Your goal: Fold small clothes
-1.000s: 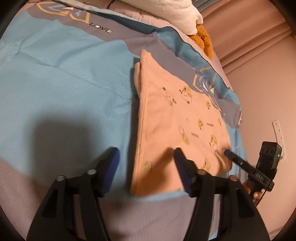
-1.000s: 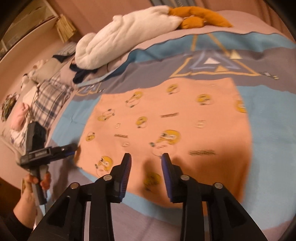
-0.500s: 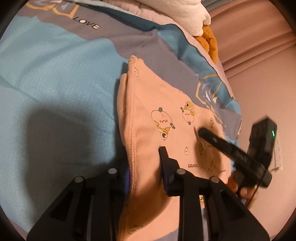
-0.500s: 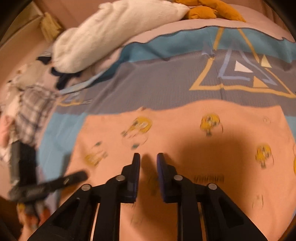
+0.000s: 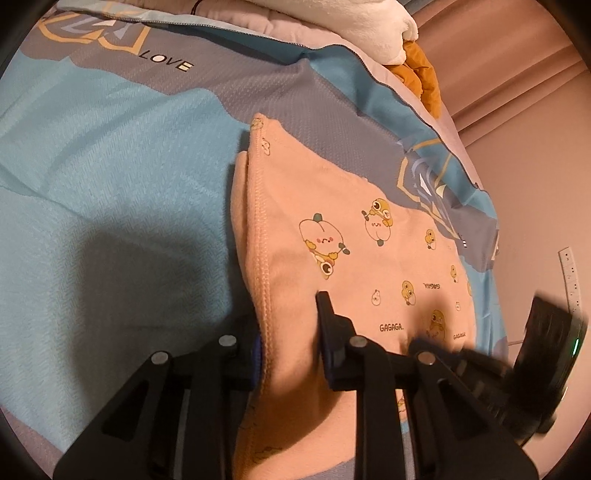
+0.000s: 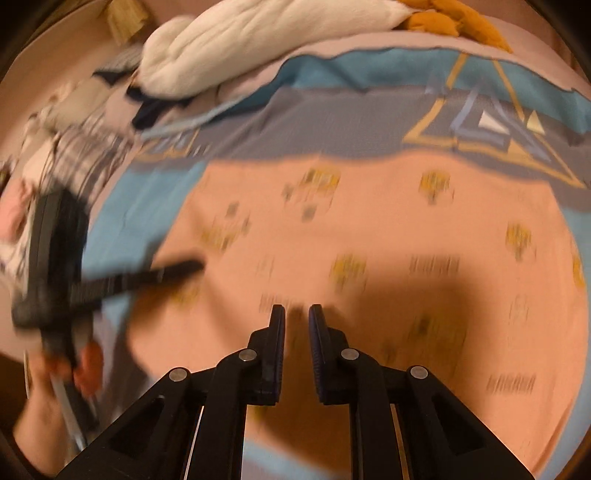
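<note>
A peach garment (image 5: 343,229) printed with small yellow cartoon figures lies folded flat on the blue and grey bedspread (image 5: 110,177). My left gripper (image 5: 291,332) is shut on the garment's stitched left edge, one finger under the cloth and one on top. My right gripper (image 6: 296,321) hovers just above the middle of the garment (image 6: 369,229), its jaws nearly together with a narrow gap and nothing between them. The right gripper also shows blurred at the lower right of the left wrist view (image 5: 480,365). The left gripper shows blurred in the right wrist view (image 6: 173,269).
A white plush blanket (image 6: 258,40) and an orange cloth (image 6: 454,22) lie at the head of the bed. A pile of plaid and other clothes (image 6: 74,147) sits at the far left. A pink wall with a socket strip (image 5: 570,273) borders the bed.
My left gripper moved in onto the garment's left edge and closed on it. My right gripper narrowed from partly open to nearly shut and moved over the garment's middle.
</note>
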Action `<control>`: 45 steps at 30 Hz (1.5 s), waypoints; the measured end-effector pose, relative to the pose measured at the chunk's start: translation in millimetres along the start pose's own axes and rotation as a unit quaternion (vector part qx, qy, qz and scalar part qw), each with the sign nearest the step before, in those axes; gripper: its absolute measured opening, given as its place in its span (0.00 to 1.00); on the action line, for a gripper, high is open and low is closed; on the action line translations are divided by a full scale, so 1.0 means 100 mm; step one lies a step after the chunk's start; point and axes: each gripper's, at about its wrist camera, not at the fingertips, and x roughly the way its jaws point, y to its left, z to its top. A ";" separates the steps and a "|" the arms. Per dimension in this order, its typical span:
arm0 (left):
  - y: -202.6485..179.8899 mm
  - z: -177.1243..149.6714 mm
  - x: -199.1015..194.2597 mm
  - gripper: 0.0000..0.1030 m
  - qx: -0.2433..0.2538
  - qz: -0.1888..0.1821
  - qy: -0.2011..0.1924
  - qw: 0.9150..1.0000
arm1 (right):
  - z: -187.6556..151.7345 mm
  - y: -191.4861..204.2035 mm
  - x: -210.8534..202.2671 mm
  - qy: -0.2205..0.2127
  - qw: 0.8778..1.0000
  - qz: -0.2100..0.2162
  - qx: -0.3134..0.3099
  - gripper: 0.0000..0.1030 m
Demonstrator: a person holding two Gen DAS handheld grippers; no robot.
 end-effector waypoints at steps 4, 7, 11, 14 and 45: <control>-0.21 -0.01 -0.09 0.19 0.018 0.025 -0.012 0.999 | -0.21 0.05 0.07 0.006 1.000 -0.009 -0.026 0.16; -0.45 0.01 -0.18 0.18 0.042 0.031 -0.026 0.998 | -0.18 -0.15 -0.03 0.005 0.999 0.037 0.030 0.16; -0.83 0.01 -0.28 0.17 0.081 0.028 -0.040 0.996 | -0.15 -0.45 -0.28 -0.044 0.991 0.075 0.104 0.16; -1.14 -0.02 -0.23 0.17 0.112 0.030 -0.036 0.993 | -0.16 -0.83 -0.44 -0.079 0.971 0.135 0.179 0.20; -1.43 -0.62 0.01 0.46 0.172 -0.014 0.030 0.985 | 0.04 -1.22 -0.19 -0.047 0.937 0.120 0.324 0.47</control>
